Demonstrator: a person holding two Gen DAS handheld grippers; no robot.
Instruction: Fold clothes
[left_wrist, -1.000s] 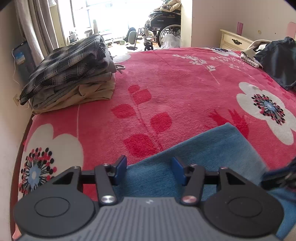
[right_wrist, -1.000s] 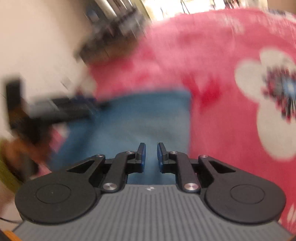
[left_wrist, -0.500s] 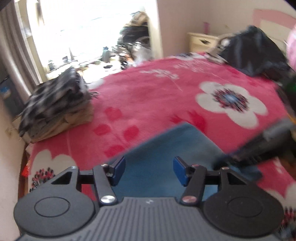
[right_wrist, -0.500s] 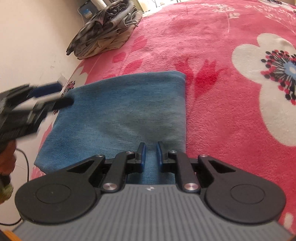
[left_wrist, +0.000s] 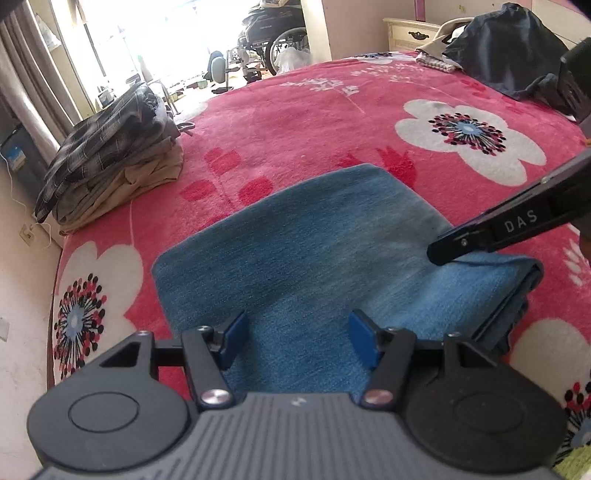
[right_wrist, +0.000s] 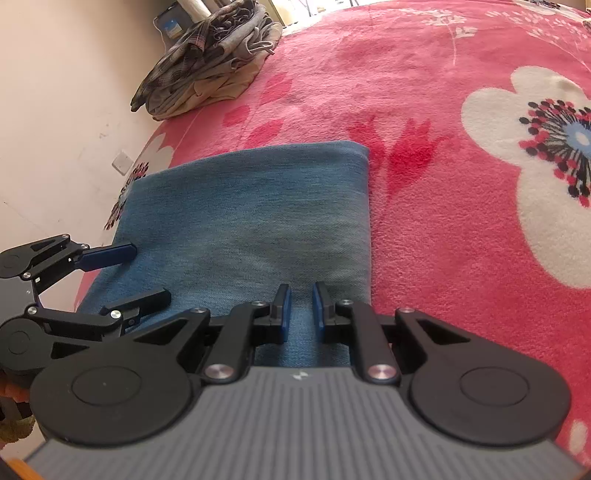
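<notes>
I see the bed (left_wrist: 295, 122) filling both views, under a plush pink blanket (right_wrist: 424, 229) printed with big white flowers; ahead of both tongs it lies bare and flat as far as its far edge. Past my left tongs (left_wrist: 297, 343), up toward the left wall, sits a slumped stack of folded clothes (left_wrist: 110, 162), plaid on top and beige beneath, well apart from the work; far ahead to the right a dark heap of garments (left_wrist: 509, 55) lies near the bed's corner by a cream nightstand (left_wrist: 410, 31). The folded blue jeans (right_wrist: 251, 221), soft faded denim in a neat rectangle, lie directly under and ahead of both tongs; the layered edges show on the right side in the left view. My left tongs stand wide above the denim and are opening, pads clear of the cloth; my right tongs (right_wrist: 301, 306) are narrow, a slim gap showing, over the jeans' near right edge, and whether they pinch cloth I cannot tell.
</notes>
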